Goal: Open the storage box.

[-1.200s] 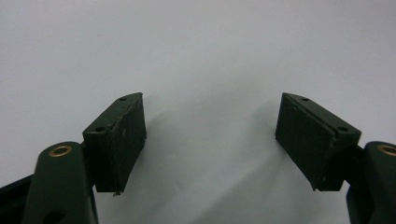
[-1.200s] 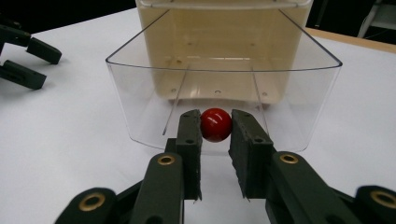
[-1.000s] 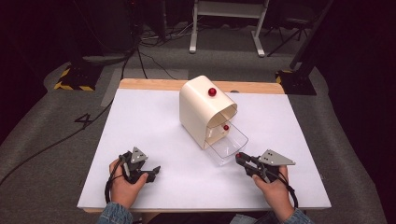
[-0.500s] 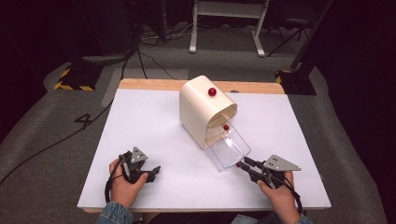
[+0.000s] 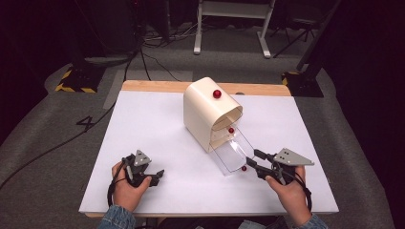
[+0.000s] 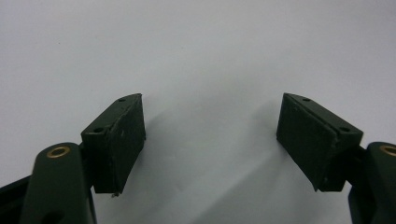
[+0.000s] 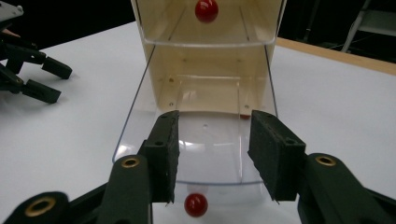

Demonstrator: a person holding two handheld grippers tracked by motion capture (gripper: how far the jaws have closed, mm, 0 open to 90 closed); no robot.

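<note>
The right hand-held gripper [image 7: 212, 156] has its jaws partly apart, straddling nothing yet, with the clear drawer [image 7: 201, 140] pulled out of the cream cabinet [image 5: 210, 112] directly ahead and the drawer's red knob [image 7: 195, 204] just below and between the jaws. To move the drawer cleanly, I judge it should drop slightly, centre on that knob, close firmly, then travel straight along the drawer's line. The left hand-held gripper [image 6: 210, 140] rests wide open over bare counter [image 5: 157, 124].

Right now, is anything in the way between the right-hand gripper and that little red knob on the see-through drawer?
Nothing visible blocks it. The right gripper stands open over the front of the pulled-out clear drawer, and the red knob sits bare just below, between the jaws. The left gripper rests apart on the white table.
</note>
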